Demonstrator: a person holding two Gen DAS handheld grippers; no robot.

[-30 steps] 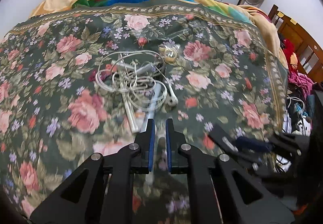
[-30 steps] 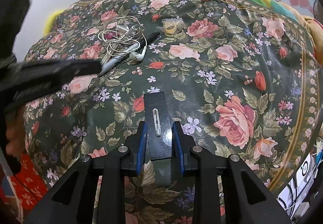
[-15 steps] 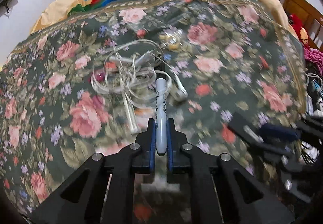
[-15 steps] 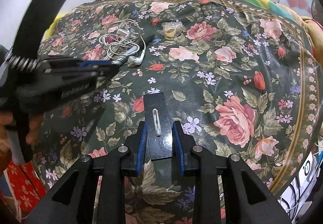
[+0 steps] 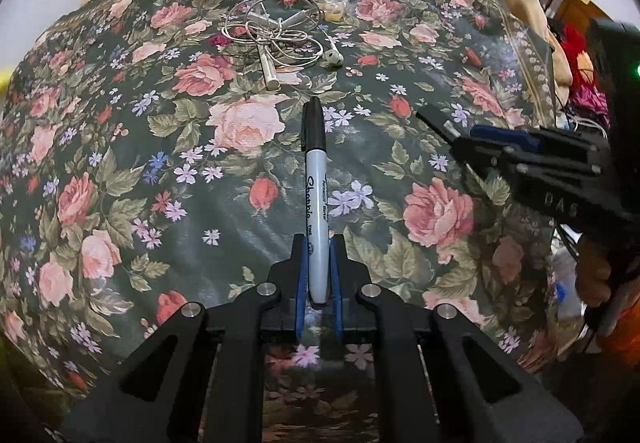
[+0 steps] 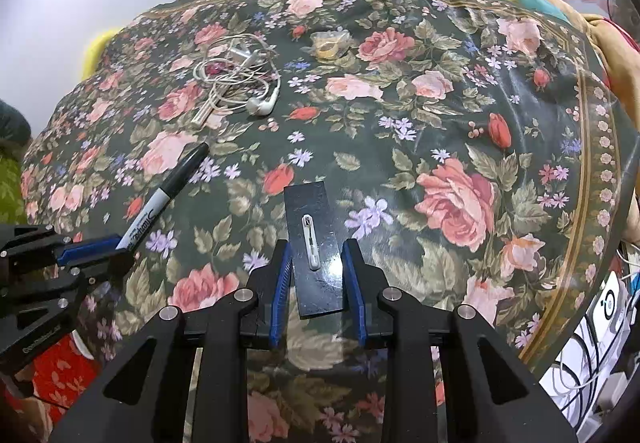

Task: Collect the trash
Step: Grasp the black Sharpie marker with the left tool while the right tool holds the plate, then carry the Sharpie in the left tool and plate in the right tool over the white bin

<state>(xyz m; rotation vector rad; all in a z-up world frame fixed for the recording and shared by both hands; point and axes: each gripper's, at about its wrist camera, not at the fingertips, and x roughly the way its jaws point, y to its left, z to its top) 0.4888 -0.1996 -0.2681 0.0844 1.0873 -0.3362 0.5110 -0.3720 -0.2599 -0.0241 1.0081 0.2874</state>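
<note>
The marker (image 5: 315,199) is clamped by its grey barrel between the left gripper's (image 5: 318,275) closed jaws, black cap pointing forward, lifted above the floral bedspread (image 5: 120,171). Ahead of those jaws, well apart, lies a tangle of white earphones (image 5: 280,39), with a small clear wrapper (image 5: 335,6) just beyond it. To the right, the right gripper (image 6: 316,275) holds a flat black card (image 6: 314,243) bearing 1 small white piece; whether its jaws press the card's edges I cannot tell.
</note>
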